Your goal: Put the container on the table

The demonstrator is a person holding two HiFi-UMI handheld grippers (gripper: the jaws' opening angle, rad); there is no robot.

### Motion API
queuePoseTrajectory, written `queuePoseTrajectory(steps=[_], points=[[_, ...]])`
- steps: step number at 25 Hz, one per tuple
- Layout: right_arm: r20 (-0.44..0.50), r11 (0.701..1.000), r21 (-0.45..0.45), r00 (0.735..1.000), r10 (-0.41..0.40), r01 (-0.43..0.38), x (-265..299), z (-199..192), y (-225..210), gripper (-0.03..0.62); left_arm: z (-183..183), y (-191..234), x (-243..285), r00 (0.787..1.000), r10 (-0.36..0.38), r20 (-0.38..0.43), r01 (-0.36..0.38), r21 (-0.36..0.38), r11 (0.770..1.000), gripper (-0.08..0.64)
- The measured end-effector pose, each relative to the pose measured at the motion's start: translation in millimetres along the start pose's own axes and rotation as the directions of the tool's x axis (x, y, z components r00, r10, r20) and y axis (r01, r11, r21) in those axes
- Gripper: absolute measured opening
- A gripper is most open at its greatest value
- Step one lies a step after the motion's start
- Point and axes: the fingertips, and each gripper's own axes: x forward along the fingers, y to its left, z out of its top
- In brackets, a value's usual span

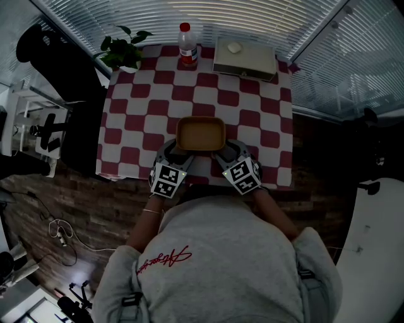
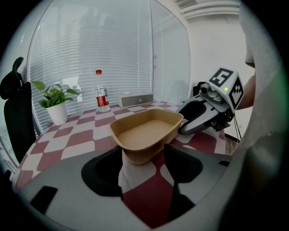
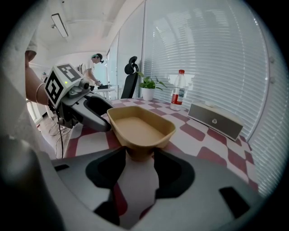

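**A:** Where's the container?

**B:** The tan container [image 1: 201, 134] is over the near half of the desk [image 1: 252, 120], about midway between left and right and a little in from the near edge. It is upright, open side up, with nothing in it. I cannot tell whether its base rests on the red-and-white checked cloth or sits just above it.

**A:** And the grippers?

**B:** Each has a near corner. The left gripper [image 1: 177, 151] has its jaws closed against the near-left corner, with tan wall filling the gap between them. The right gripper [image 1: 225, 151] is clamped the same way on the near-right corner. Both point down and away from the person, whose grey sweatshirt [image 1: 221, 258] fills the near side of the head view.

**A:** What else is on the desk?

**B:** Everything else is along the far edge, well apart from the container. A clear bottle [image 1: 187, 45] with a red cap and red label stands upright, slightly left of centre. A potted plant [image 1: 123, 49] is at the far-left corner. A flat grey box [image 1: 245, 58] lies to the right, with a small white object [image 1: 234, 46] on top.

**A:** Beyond the desk?

**B:** White blinds [image 1: 265, 19] run behind the far edge. A black office chair [image 1: 50, 50] stands to the left, on a wood floor [image 1: 76, 208]. The right gripper view shows another person [image 3: 92, 67] standing far off on the left.
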Motion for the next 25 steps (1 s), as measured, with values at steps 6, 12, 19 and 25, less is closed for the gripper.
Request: queuePoseTrajectory(steps=[6, 12, 19, 25], points=[[-0.009, 1.0, -0.003, 1.0, 0.001, -0.001, 1.4, -4.6, 1.4, 0.201, -2.7, -2.3, 0.6, 1.0, -0.005, -0.005, 0.005, -0.002, 1.0, 0.297], [-0.012, 1.0, -0.003, 1.0, 0.002, -0.002, 2.2, -4.7, 2.0, 0.201, -4.2, -1.9, 0.5, 1.0, -0.006, -0.005, 0.006, 0.003, 1.0, 0.296], [-0.012, 1.0, 0.0, 1.0, 0.005, -0.005, 2.4, -4.5, 1.8, 0.201, -3.6, -1.6, 0.1, 1.0, -0.001, -0.001, 0.001, 0.01, 1.0, 0.297], [-0.015, 1.0, -0.005, 1.0, 0.004, -0.004, 2.4, -5.5, 1.8, 0.201, -4.8, -1.8, 1.0, 1.0, 0.014, -0.005, -0.014, 0.013, 1.0, 0.298]])
